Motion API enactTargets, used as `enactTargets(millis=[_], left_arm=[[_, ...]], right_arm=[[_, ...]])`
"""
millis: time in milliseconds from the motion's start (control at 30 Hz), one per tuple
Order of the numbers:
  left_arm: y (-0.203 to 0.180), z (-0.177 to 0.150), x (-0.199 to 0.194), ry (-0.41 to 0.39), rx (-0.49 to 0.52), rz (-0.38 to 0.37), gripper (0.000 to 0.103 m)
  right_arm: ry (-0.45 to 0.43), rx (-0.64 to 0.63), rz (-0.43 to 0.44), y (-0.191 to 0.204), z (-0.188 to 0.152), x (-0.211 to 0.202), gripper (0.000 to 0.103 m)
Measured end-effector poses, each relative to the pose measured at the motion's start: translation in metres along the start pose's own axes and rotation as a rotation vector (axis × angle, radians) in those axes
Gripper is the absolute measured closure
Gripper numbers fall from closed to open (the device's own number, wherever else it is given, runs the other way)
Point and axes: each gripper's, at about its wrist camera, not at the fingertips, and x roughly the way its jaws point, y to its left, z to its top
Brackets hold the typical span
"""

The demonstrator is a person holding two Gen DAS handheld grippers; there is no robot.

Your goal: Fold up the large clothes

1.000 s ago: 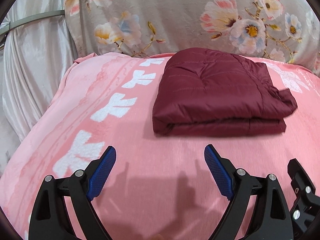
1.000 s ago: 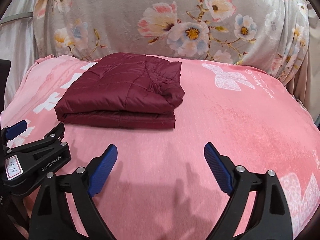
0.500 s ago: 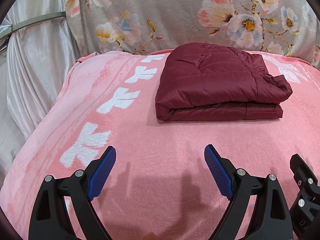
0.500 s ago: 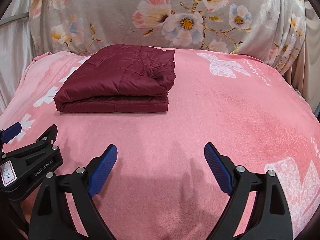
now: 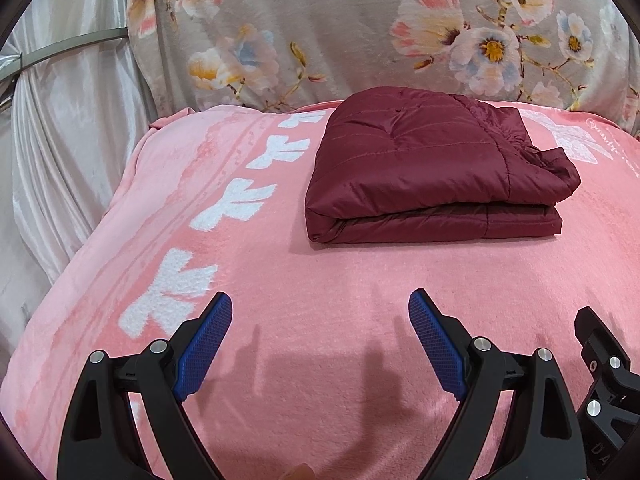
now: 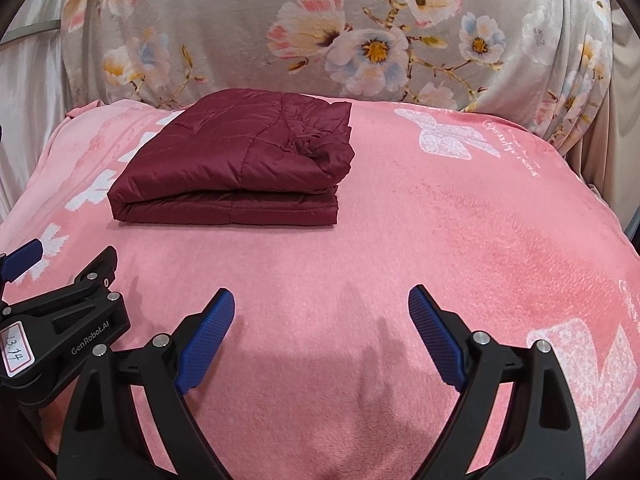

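Pink blanket (image 5: 360, 288) under folded jacket (image 5: 424, 168), perhaps floral backrest (image 5: 360, 28) behind; both jaws wide, empty.

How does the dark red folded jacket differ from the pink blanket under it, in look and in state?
The folded jacket is dark red, plain and quilted with a slight sheen; the pink blanket is fuzzy and carries white printed shapes. The jacket is folded into a compact stacked bundle, while the blanket lies spread flat across the whole surface. The jacket covers only a far left part of the blanket. Both are soft textiles.
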Motion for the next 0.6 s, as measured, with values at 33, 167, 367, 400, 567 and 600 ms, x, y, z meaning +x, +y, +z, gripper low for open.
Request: enactTargets(millis=[33, 167, 367, 400, 567, 600], left_arm=[[-0.0002, 0.0001, -0.0001, 0.0, -0.001, 0.0, 0.016], [-0.0003, 0.0001, -0.0001, 0.0, -0.002, -0.001, 0.016], [-0.0013, 0.0001, -0.0002, 0.0, -0.001, -0.001, 0.016], [-0.0016, 0.0, -0.0005, 0.0, -0.003, 0.0, 0.015], [-0.0024, 0.0001, -0.0006, -0.001, -0.003, 0.0, 0.016], [-0.0023, 0.0001, -0.0005, -0.001, -0.004, 0.0, 0.016]], right_arm=[[0.0, 0.0, -0.001, 0.0001, 0.0, 0.0, 0.017], [-0.001, -0.003, -0.001, 0.0, 0.0, 0.0, 0.017], [0.0, -0.002, -0.001, 0.0003, 0.0002, 0.0003, 0.017], [0.0, -0.002, 0.0, 0.0003, 0.0001, 0.0003, 0.017], [0.001, -0.004, -0.001, 0.0003, 0.0, 0.0004, 0.017], [0.0, -0.003, -0.001, 0.0008, 0.0, 0.0003, 0.017]])
